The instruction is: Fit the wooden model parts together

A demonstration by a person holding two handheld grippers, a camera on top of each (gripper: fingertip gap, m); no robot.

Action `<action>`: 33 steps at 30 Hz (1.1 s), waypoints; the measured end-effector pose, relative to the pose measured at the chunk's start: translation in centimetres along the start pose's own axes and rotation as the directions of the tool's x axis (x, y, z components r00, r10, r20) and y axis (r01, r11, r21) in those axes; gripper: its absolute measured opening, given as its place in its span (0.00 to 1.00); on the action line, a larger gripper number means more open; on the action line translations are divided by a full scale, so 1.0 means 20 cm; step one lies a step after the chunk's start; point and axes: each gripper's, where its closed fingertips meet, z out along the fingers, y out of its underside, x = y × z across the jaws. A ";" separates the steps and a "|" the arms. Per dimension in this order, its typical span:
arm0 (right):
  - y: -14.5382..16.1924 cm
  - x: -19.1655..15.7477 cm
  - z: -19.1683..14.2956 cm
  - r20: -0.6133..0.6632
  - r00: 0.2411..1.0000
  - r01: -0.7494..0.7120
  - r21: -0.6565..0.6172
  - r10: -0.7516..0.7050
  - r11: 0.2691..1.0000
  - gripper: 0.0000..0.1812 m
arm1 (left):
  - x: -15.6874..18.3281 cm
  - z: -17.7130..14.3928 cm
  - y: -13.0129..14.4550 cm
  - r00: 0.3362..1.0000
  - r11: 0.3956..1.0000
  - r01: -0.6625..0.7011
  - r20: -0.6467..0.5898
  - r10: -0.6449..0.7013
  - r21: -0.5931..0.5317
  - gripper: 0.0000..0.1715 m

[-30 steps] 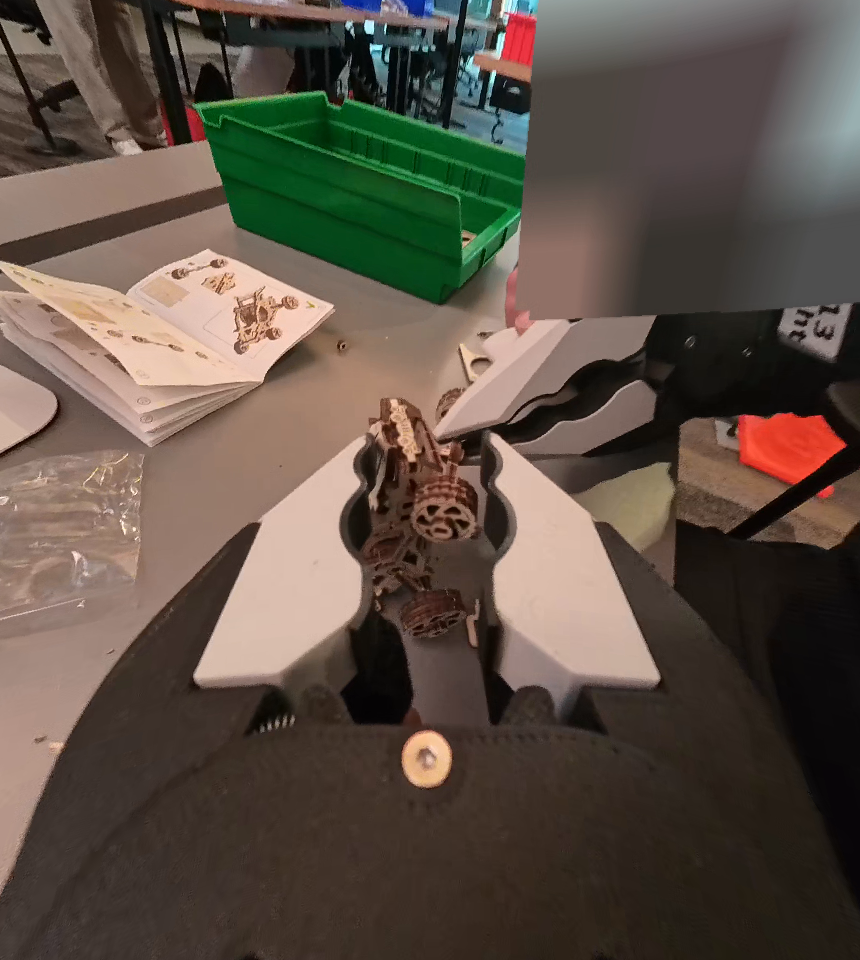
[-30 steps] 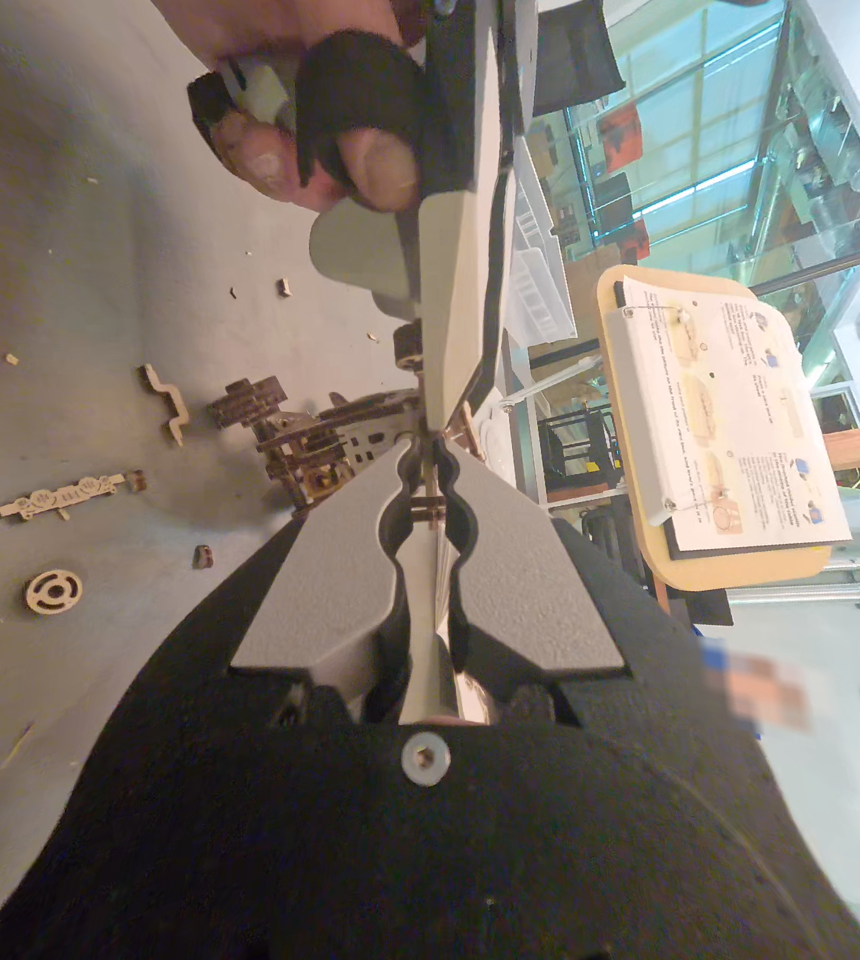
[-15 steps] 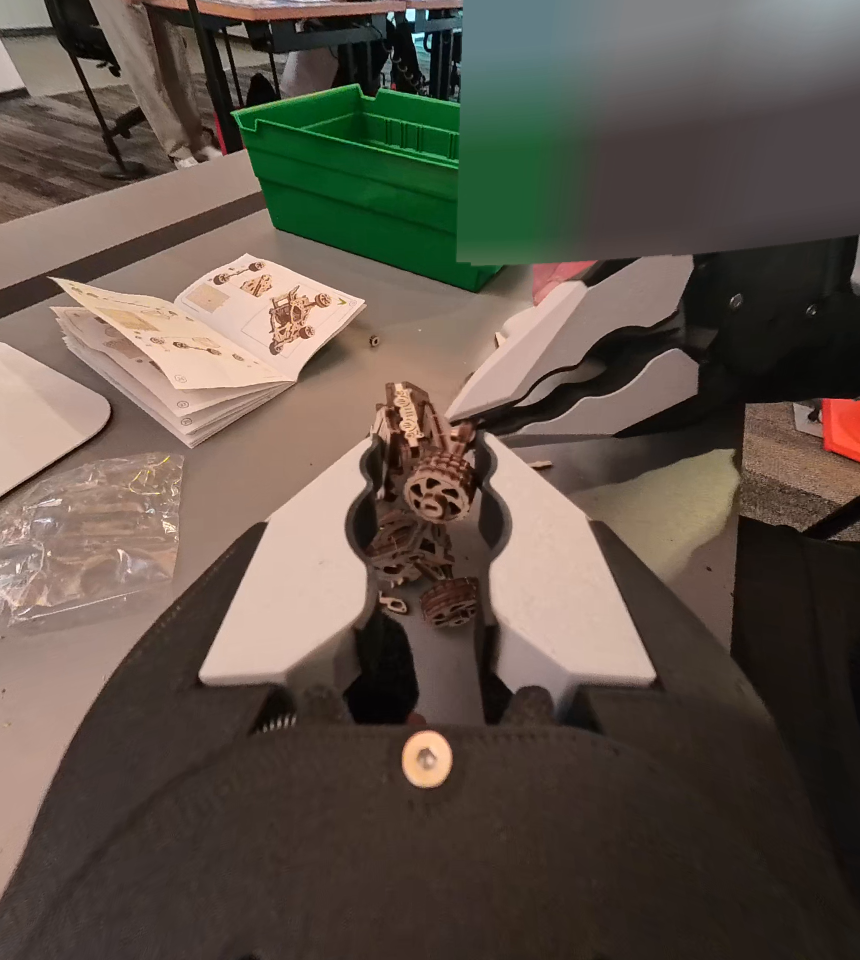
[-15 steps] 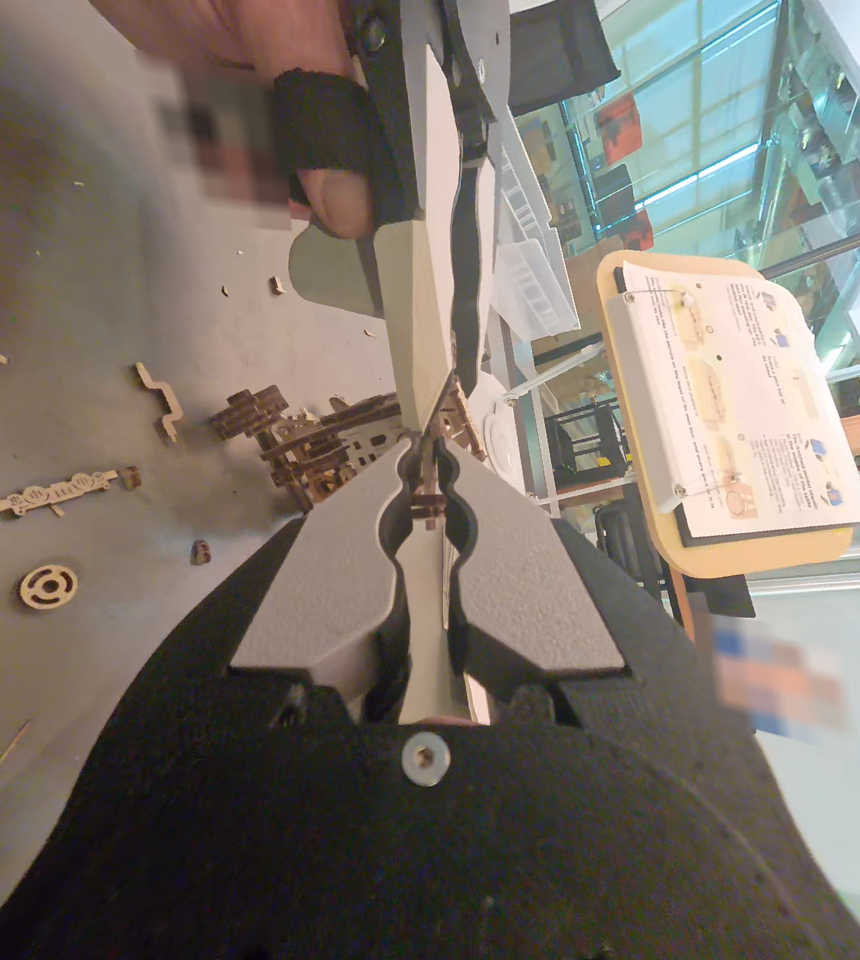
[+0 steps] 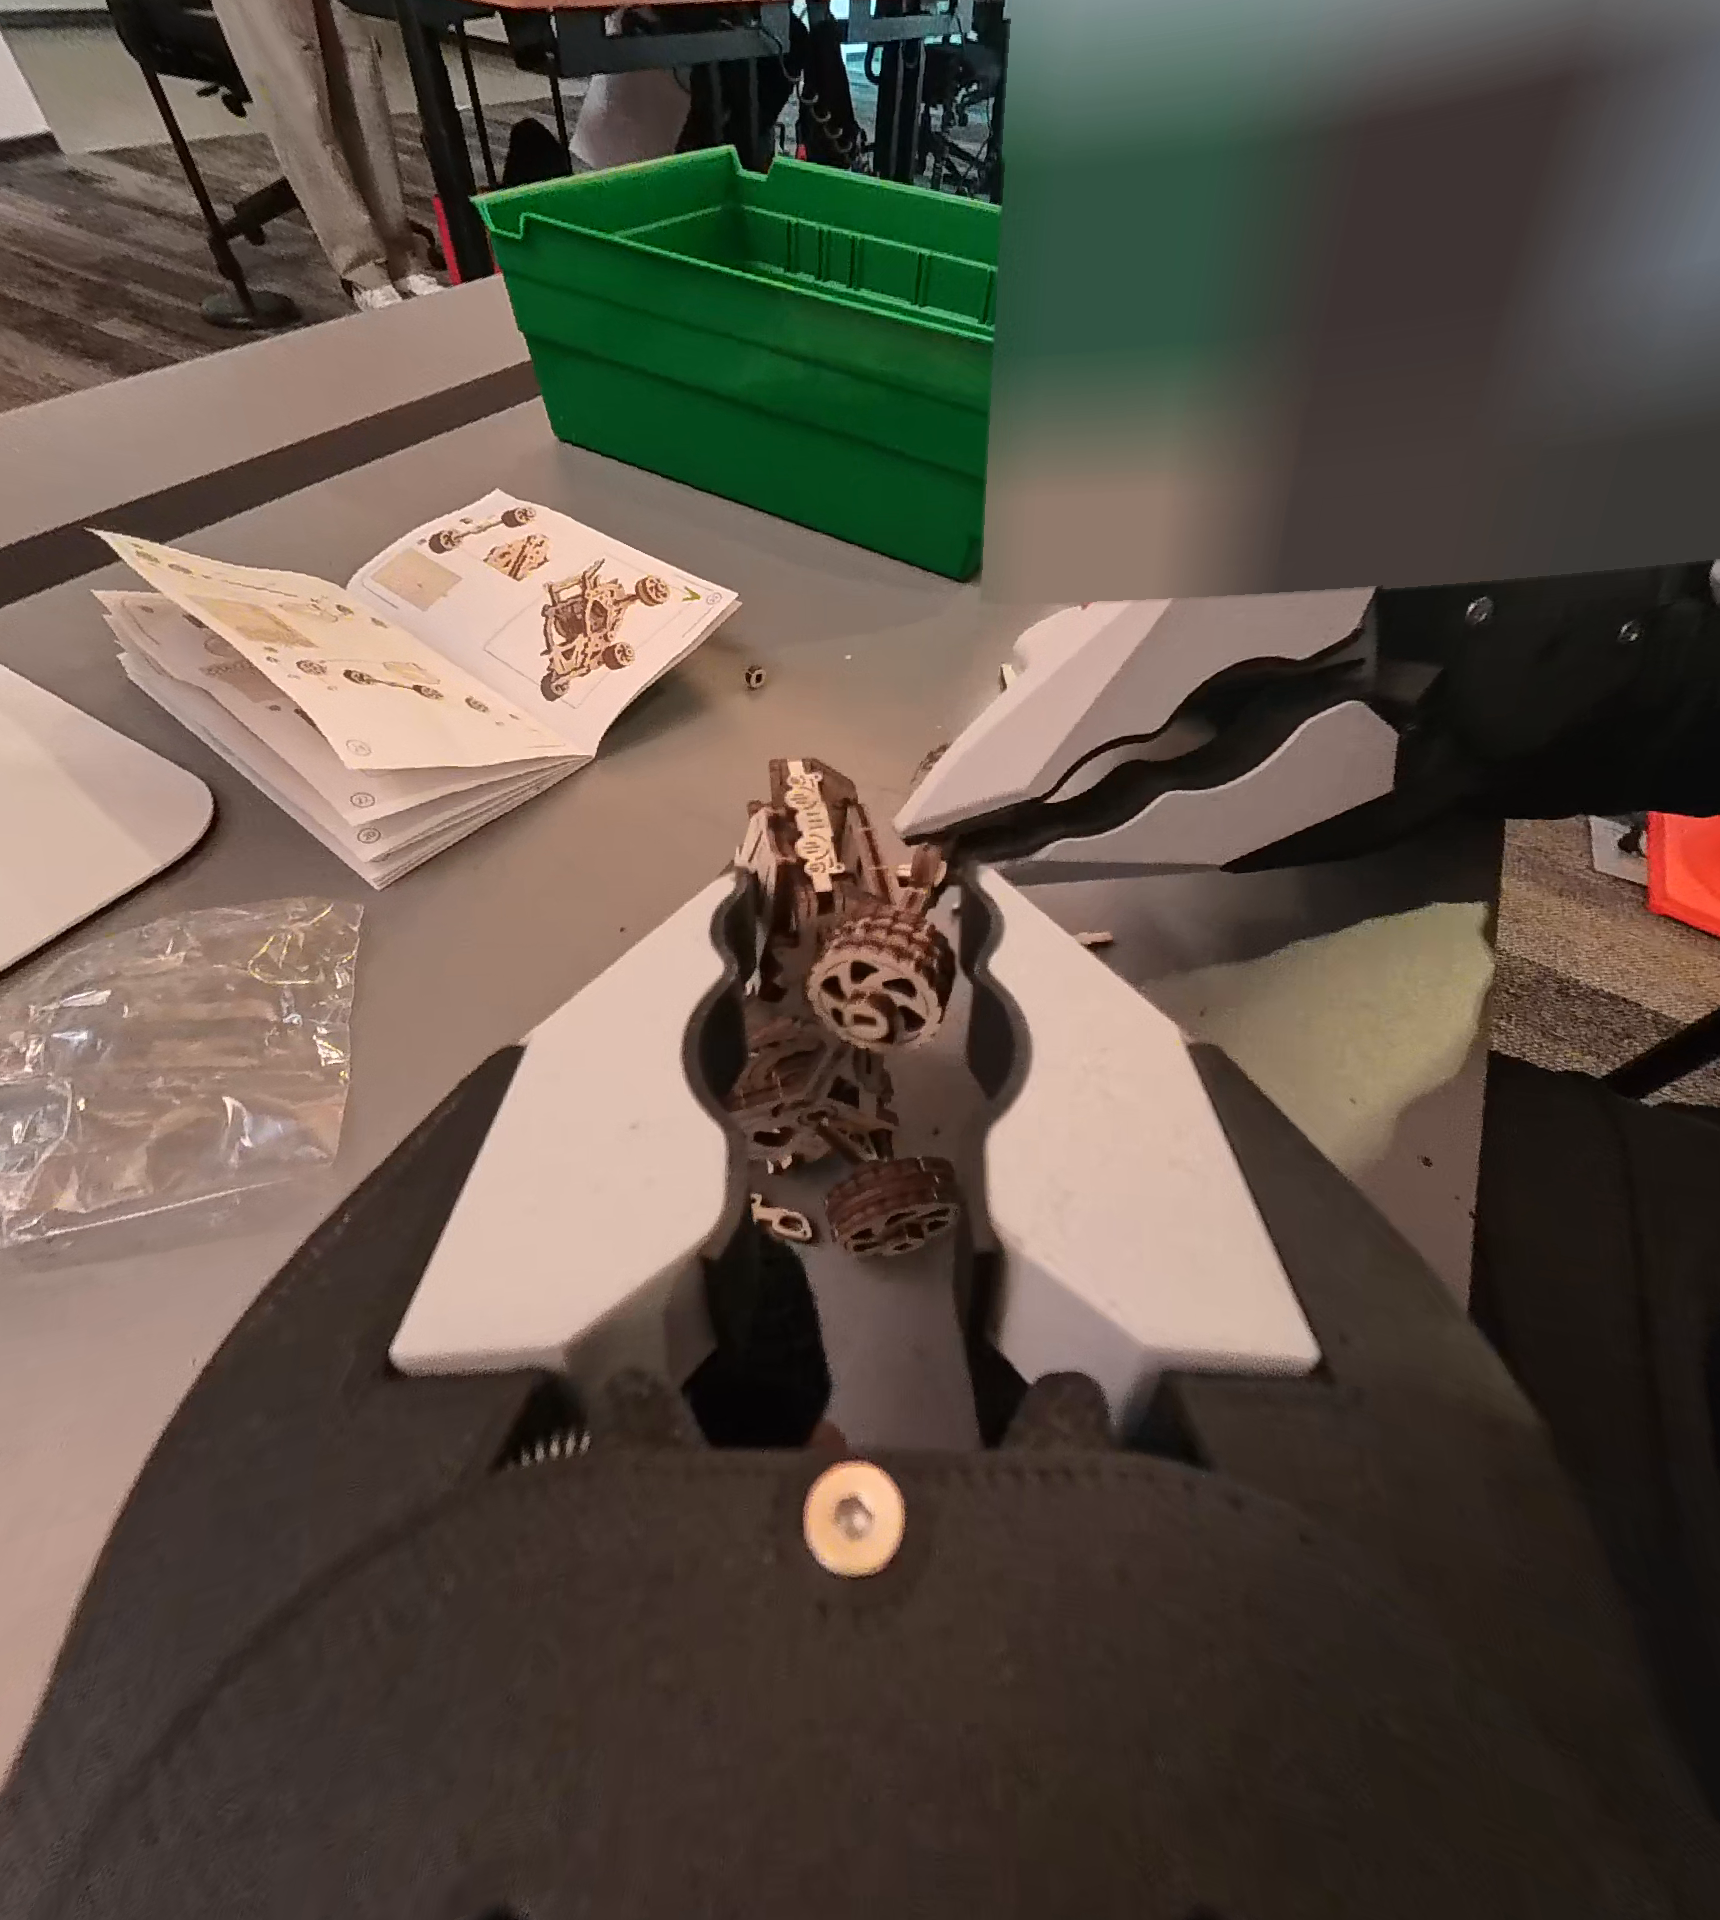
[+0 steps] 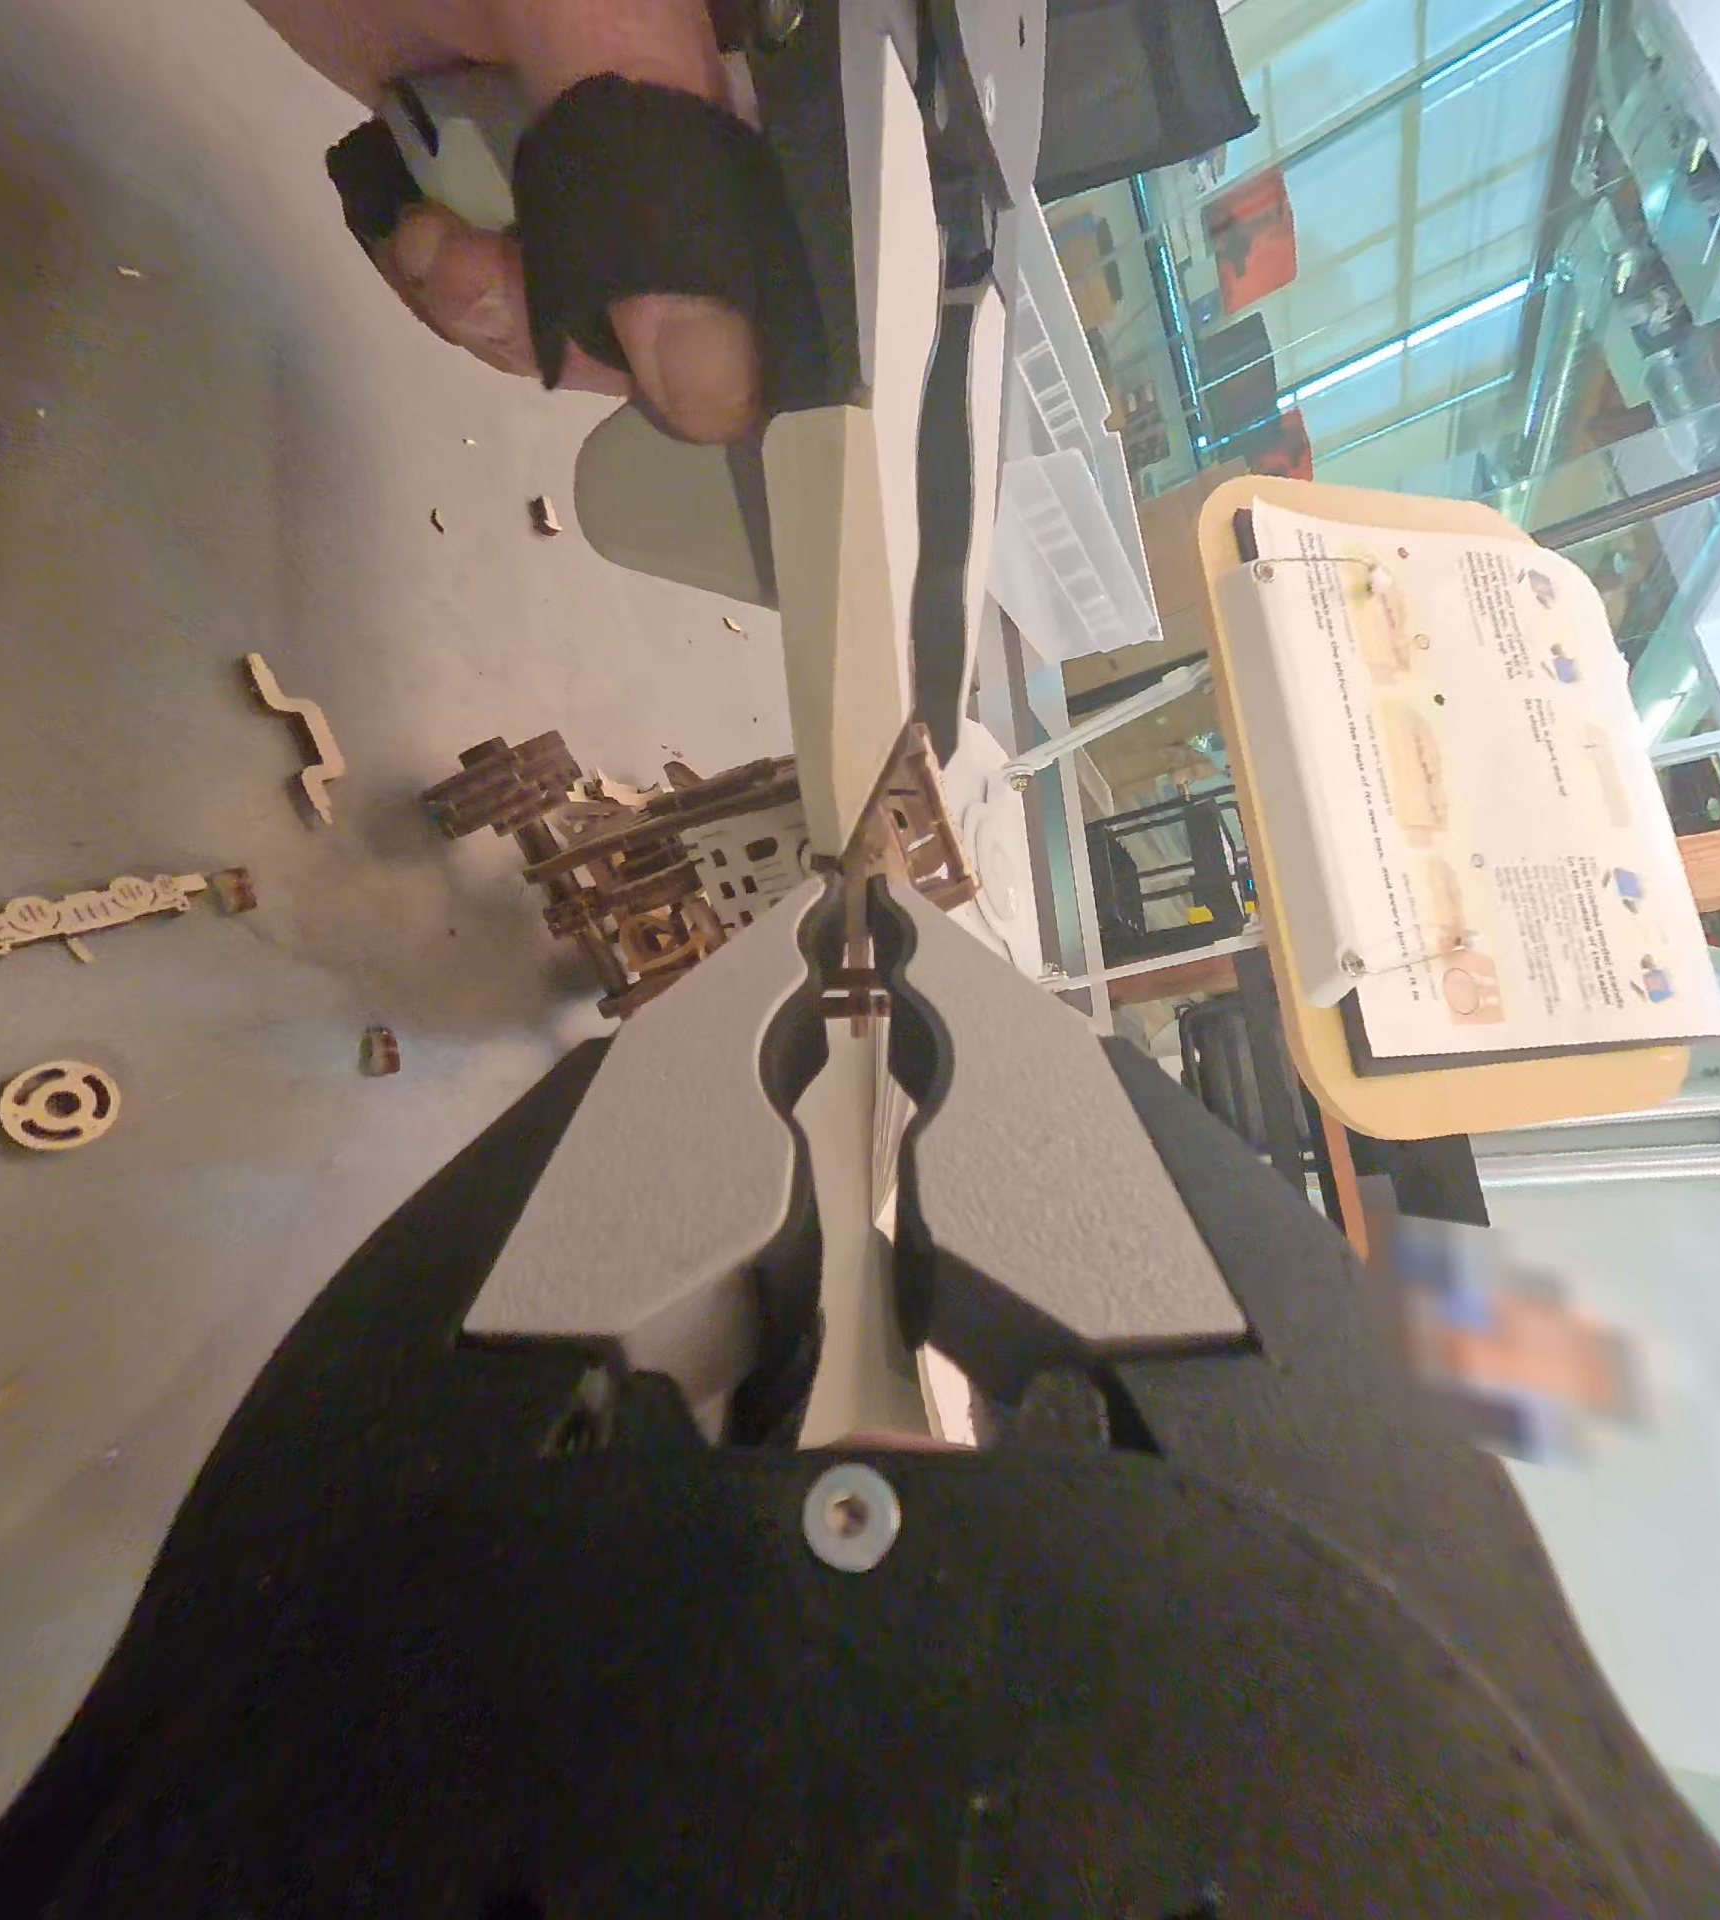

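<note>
A dark brown wooden model car point(image 5: 835, 914) with a spoked wheel point(image 5: 882, 987) sits between the fingers of my left gripper point(image 5: 851, 894), which is shut on it just above the grey table point(image 5: 523, 852). My right gripper point(image 6: 848, 888) is shut on a thin small wooden part point(image 6: 851, 971) and presses its tips against the model's side point(image 6: 669, 873). It shows in the left wrist view point(image 5: 929, 826) coming in from the right. A hand point(image 6: 627, 312) holds the left gripper from above. Loose parts lie on the table: an S-shaped piece point(image 6: 300, 738), an ornate strip point(image 6: 66, 914), a round disc point(image 6: 58, 1103).
A green bin point(image 5: 762, 343) stands at the back of the table. An open instruction booklet point(image 5: 420, 665), a clear plastic bag point(image 5: 149, 1060) and a white pad point(image 5: 4, 810) lie to the left. A board with an instruction sheet point(image 6: 1458, 790) stands beyond the table edge. My two grippers' fingertips are within a few centimetres of each other.
Both grippers have kept their holds and stay together at the model. The left wrist view has shifted so the bin and booklet sit farther right. The hand on the left gripper has shifted.
</note>
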 end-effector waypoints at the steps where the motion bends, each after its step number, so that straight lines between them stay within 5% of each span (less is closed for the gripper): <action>1: 0.00 0.00 0.00 0.003 1.000 0.001 0.004 -0.001 1.000 0.01 | 0.00 0.00 0.00 1.000 1.000 0.000 0.001 0.000 -0.005 0.21; 21: 0.03 -0.01 0.01 0.040 0.967 0.245 0.134 -0.252 0.960 0.01 | 0.00 0.03 0.00 1.000 1.000 0.003 0.024 -0.003 -0.002 0.22; 33: 0.03 -0.03 0.00 0.046 0.970 0.230 0.147 -0.239 0.962 0.01 | -0.02 0.04 -0.01 1.000 1.000 -0.005 0.022 0.005 -0.004 0.22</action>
